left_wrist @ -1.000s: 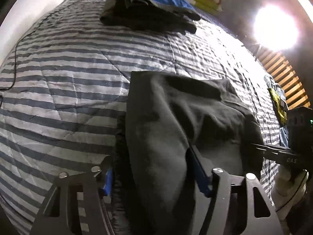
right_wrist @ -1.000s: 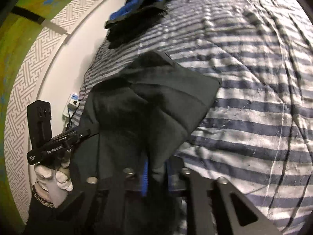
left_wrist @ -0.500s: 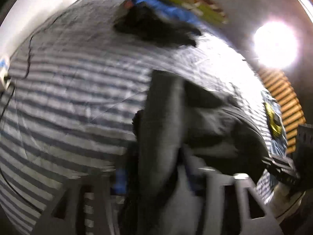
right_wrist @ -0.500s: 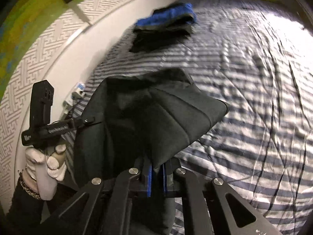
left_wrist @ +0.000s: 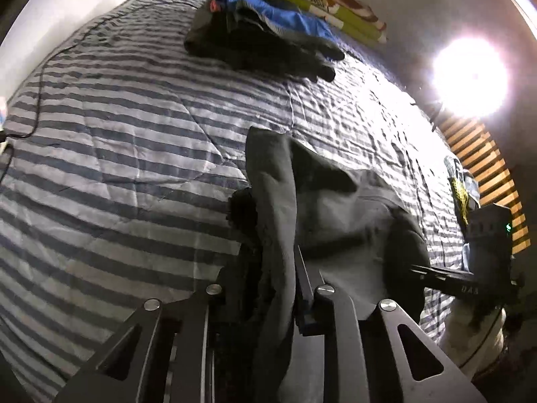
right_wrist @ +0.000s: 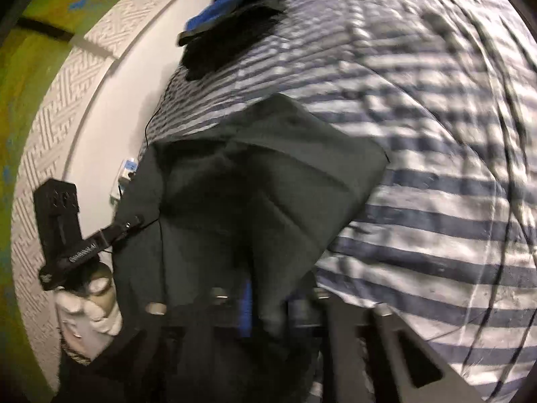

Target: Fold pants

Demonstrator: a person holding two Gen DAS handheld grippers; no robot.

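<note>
Pants [left_wrist: 335, 221], dark grey, gathered and lifted off a blue-and-white striped bedspread [left_wrist: 117, 168], pinched at two spots along the near edge. Mid-fold by the look of it: cloth already doubled over, raised for carrying across or laying down.

Left gripper [left_wrist: 285, 288]: fingers drawn narrow, clamped on a bunched ridge of fabric that runs up between them and drapes over the right-hand finger. Seen from the right wrist view as a black tool [right_wrist: 90, 245] in a white-gloved hand [right_wrist: 87, 309], tip biting the left edge of the cloth.

Right gripper [right_wrist: 265, 299]: closed tight on the lower hem, blue pads just showing under the fold; picture blurred, but cloth plainly caught between the fingers. Same tool visible from the left wrist view at far right [left_wrist: 470, 282], its tip at the fabric's right side.

Pants hanging as a slack sheet between both grips, far corner sagging towards the bedspread, whether touching it cannot be told.

Likely next: both grips moved together to lay the raised half flat and square, edges matched, then release. Calls for even tension so the bunched middle does not wrinkle.

Stack of folded clothes [left_wrist: 261, 43], dark and blue, at the far end of the bed, well apart. Bright lamp [left_wrist: 470, 77] glaring at right.
</note>
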